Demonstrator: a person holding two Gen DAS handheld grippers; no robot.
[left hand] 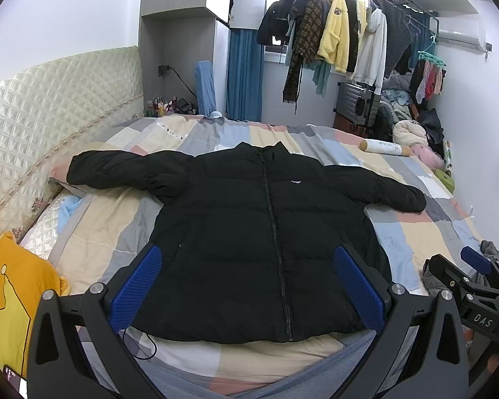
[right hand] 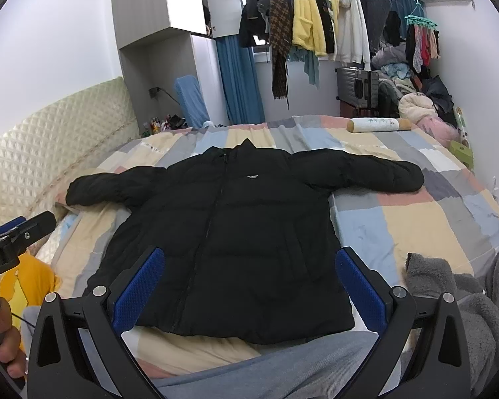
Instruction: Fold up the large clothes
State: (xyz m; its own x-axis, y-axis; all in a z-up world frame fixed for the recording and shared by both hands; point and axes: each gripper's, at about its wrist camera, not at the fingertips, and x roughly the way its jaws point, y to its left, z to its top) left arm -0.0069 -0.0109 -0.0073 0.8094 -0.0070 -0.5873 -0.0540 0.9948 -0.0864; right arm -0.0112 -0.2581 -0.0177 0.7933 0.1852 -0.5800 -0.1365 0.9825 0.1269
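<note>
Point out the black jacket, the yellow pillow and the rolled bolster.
black jacket [left hand: 236, 239]: left wrist view, chest panel.
yellow pillow [left hand: 10, 286]: left wrist view, front face.
rolled bolster [right hand: 376, 124]: right wrist view, white middle.

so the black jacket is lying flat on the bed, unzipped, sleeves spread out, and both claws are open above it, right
Not quite: the jacket is zipped shut, not unzipped. The left wrist view shows the zip running closed from collar to hem. The rest holds: it lies flat on the bed with its sleeves spread, and the left claw and right claw are both open above it.
</note>
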